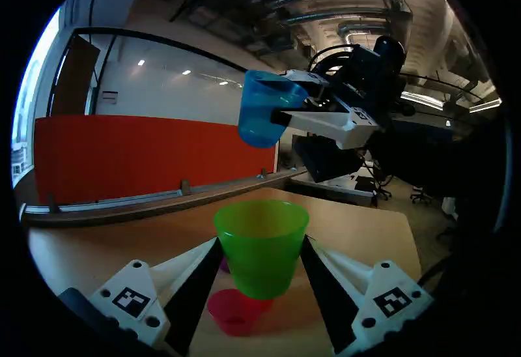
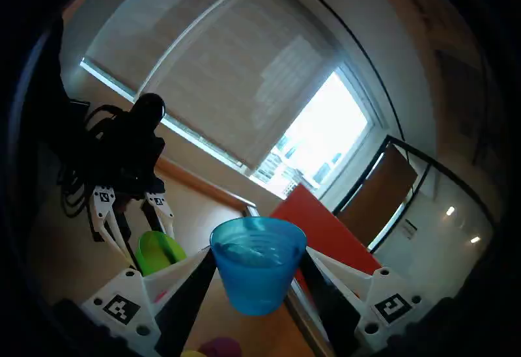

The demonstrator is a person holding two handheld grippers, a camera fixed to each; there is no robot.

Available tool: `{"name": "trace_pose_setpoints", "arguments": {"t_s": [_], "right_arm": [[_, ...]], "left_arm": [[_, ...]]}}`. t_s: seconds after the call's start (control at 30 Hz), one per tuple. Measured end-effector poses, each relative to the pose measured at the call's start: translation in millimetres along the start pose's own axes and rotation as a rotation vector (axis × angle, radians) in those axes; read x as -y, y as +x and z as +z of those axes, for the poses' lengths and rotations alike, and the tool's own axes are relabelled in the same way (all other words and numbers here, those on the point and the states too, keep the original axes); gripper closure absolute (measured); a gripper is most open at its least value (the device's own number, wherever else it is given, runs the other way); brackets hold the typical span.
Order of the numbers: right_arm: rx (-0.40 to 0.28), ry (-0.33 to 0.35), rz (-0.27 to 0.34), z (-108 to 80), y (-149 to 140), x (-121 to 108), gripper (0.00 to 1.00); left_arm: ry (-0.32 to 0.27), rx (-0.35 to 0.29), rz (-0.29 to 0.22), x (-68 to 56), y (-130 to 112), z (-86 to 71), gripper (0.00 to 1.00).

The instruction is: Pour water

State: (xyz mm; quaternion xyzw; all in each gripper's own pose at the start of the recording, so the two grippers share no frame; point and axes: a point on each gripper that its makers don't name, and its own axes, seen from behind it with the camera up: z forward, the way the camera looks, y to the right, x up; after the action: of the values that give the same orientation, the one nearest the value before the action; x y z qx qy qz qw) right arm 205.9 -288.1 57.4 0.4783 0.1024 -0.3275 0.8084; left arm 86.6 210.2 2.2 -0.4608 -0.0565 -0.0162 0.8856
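Green cup [image 1: 262,253]: sitting upright between the fingers of the left gripper [image 1: 261,242], both fingers pressing on its sides, held above the counter [image 1: 98,246]. Its base is hiding part of what is lying below.

Blue cup [image 1: 264,108]: hanging higher and farther off in the left gripper view, tilting slightly, clamped on both sides by the right gripper [image 1: 325,121]. The body of that gripper is merging into dark shadow behind its fingers. In the right gripper view the cup's inside is looking glossy, but whether water is standing in it is hard to tell.

Red cup [image 1: 236,311]: resting on the counter beneath the green cup, showing between the two fingers.

Purple object [image 1: 223,266]: peeking out behind the green cup, too hidden to identify.
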Motion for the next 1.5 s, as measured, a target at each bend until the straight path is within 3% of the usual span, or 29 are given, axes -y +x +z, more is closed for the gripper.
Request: {"name": "trace_pose_setpoints", "arguments": {"t_s": [0.27, 1.5], "right_arm": [[0.008, 0.019, -0.058, 7.8, 1.3, 3.1, 0.11], [0.046, 0.017, -0.219, 20.5, -2.9, -5.7, 0.11]], "left_arm": [[-0.004, 0.002, 0.001, -2.1, -0.9, 0.2, 0.18], [-0.030, -0.002, 0.027, -12.0, -1.4, -0.4, 0.18]]}}
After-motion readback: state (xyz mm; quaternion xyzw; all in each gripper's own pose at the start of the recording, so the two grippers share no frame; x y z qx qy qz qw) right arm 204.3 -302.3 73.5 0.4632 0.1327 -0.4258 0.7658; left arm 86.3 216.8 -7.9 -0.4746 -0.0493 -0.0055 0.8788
